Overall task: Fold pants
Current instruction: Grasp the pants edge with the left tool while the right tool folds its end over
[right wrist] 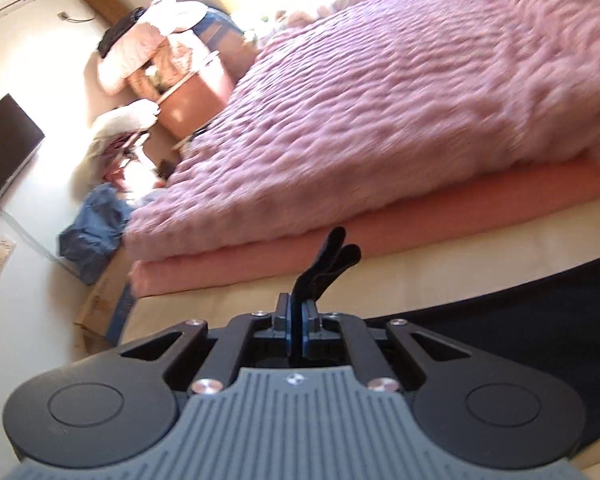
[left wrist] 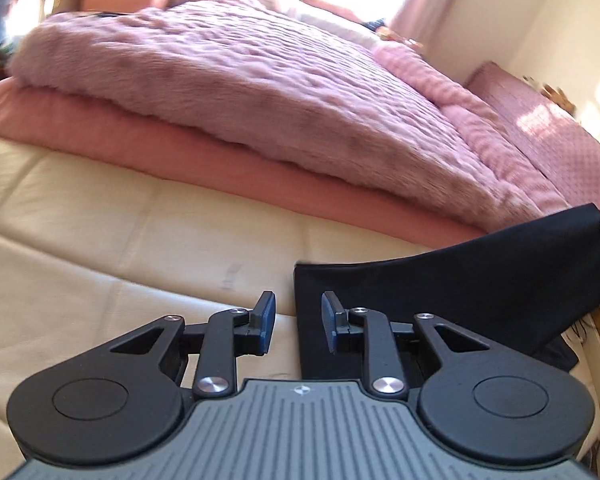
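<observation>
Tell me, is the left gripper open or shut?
Open. The left gripper shows a wide gap between its blue pads, straddling the pants edge without clamping it.

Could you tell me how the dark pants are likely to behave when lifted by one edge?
Probably floppy: the pants sag in a curve from the raised corner. Likely light, since the right tongs hold them by a small pinch. The free end may drag.

The left gripper occupies the lower centre of the frame, jaws apart, holding nothing. Dark pants lie at lower right on a cream surface. A pink fluffy blanket fills the upper frame.
</observation>
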Demonstrator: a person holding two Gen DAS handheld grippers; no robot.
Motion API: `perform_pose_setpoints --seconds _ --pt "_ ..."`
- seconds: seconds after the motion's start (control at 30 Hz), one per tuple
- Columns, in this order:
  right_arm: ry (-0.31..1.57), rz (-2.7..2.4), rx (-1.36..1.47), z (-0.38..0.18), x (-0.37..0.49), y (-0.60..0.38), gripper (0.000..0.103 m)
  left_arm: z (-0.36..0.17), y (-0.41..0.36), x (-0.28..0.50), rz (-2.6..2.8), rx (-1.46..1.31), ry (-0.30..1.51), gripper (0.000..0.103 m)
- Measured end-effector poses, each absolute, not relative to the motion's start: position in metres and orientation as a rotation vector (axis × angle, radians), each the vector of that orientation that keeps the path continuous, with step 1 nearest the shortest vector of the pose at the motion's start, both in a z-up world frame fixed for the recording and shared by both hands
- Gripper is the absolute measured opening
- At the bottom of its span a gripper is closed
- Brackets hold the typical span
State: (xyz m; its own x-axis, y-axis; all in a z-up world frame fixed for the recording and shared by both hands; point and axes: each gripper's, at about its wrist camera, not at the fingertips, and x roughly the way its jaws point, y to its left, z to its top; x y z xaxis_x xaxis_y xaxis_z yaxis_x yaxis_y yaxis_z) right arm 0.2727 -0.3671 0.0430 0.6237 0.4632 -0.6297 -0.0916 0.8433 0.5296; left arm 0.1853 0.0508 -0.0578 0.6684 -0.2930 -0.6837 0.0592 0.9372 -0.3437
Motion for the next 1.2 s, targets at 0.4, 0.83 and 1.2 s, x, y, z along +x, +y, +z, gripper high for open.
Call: perform_pose_setpoints --seconds 0.4,0.83,1.2 --pt "0.843 0.096 0.455 0.016 0.258 -0.579 0.000 -0.083 -0.057 0.223 -0.323 -0.173 0.914 0.020" --pt "0.965 -0.067 0.492 -0.100 0.288 -0.629 0.000 -0.108 -0.086 0.251 -0.326 -0.128 0.977 0.019" --pt "0.977 -0.124 0.293 -0.102 0.296 -0.631 0.000 -0.107 -0.098 0.266 -0.349 -0.085 0.966 0.020"
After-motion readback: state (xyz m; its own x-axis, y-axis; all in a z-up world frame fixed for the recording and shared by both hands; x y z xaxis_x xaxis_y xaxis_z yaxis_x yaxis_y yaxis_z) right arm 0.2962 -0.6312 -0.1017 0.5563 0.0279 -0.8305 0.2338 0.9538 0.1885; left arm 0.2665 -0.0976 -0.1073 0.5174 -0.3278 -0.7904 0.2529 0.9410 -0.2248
